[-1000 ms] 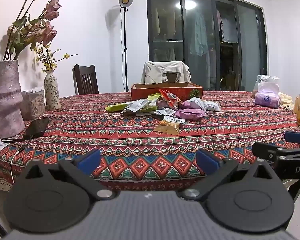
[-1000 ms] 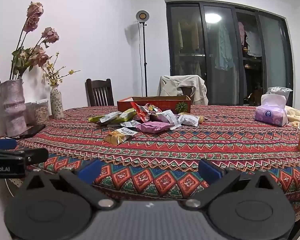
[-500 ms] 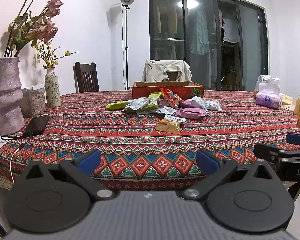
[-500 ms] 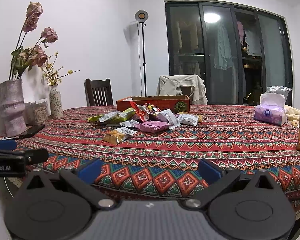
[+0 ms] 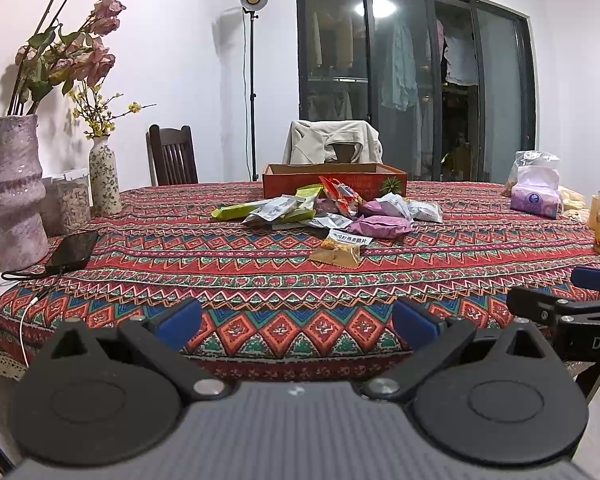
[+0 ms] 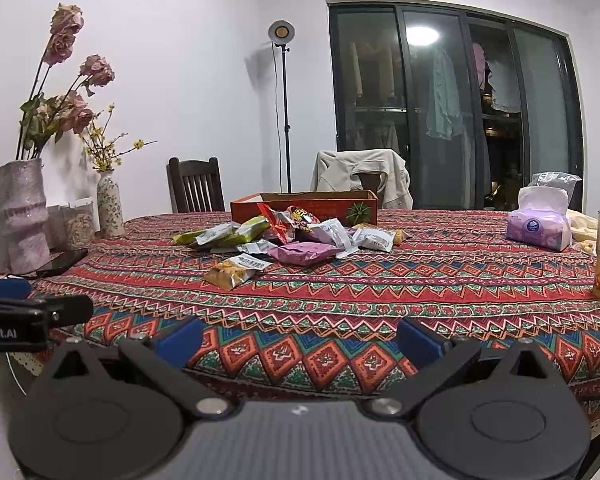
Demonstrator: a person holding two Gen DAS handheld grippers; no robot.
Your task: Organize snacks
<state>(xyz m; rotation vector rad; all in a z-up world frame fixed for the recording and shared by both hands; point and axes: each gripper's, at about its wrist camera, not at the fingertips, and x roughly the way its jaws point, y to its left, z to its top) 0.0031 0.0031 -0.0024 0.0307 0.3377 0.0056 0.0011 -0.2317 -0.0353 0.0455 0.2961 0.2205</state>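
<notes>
Patterned tablecloth (image 5: 260, 280) fills your view; red box (image 5: 334, 184) at far side; snack pile (image 5: 324, 212) heaped just before it, nothing boxed yet; packets look light, crinkly, slippery; pinch yellow packet (image 5: 336, 254) by sealed edge; left gripper (image 5: 296, 318) and right gripper (image 6: 300, 338) spread wide, holding nothing, near table's edge.

Left gripper (image 5: 296, 318): jaws spread wide, nothing between them, held level, pointing forward. Right gripper (image 6: 298, 336): jaws likewise wide apart, empty, level. The two sit side by side, each visible at the edge of the other's view.
</notes>
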